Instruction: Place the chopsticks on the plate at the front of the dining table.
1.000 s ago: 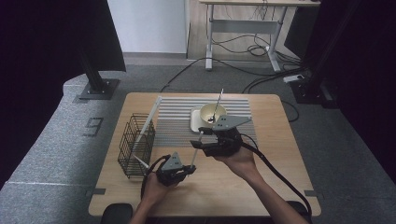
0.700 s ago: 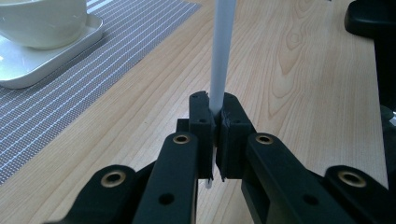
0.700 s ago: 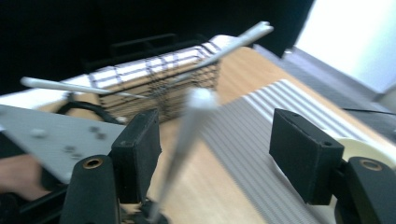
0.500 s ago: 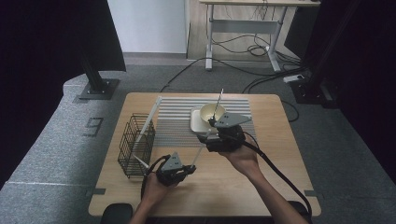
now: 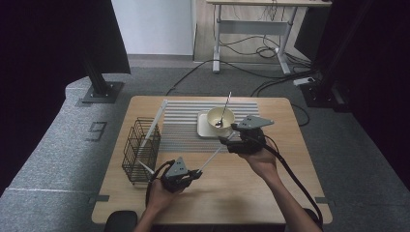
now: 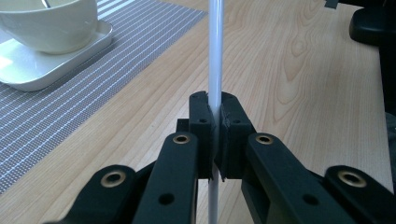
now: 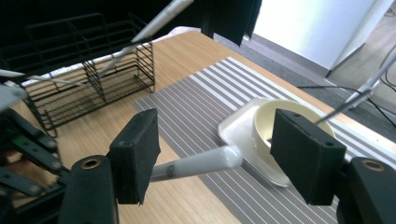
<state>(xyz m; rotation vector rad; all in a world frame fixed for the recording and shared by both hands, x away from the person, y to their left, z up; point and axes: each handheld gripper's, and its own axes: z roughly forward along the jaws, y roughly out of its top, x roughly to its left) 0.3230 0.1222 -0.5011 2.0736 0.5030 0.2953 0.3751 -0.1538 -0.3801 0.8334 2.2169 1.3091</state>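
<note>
My left gripper (image 5: pixel 196 172) (image 6: pixel 215 109) is shut on a thin white chopstick (image 5: pixel 212 155) (image 6: pixel 215 46) near the table's front. The chopstick slants up and away toward the right gripper (image 5: pixel 228 140) (image 7: pixel 219 154). That gripper is open, and the chopstick's thicker end (image 7: pixel 201 163) lies between its two pads without touching them. Just beyond stands a cream bowl (image 5: pixel 220 118) (image 6: pixel 51 23) (image 7: pixel 280 135) on a white square plate (image 5: pixel 203 127) (image 7: pixel 233 126), with a metal spoon (image 5: pixel 225 108) leaning in it.
A grey striped placemat (image 5: pixel 179 130) lies under the plate. A black wire basket (image 5: pixel 140 150) (image 7: pixel 93 70) stands at the table's left with a second white chopstick (image 5: pixel 153 123) (image 7: pixel 154 21) leaning out of it. Cables trail on the floor behind the table.
The right gripper has shifted slightly right and away, toward the bowl. The chopstick now shows stretched between the two grippers. The left hand has hardly moved.
</note>
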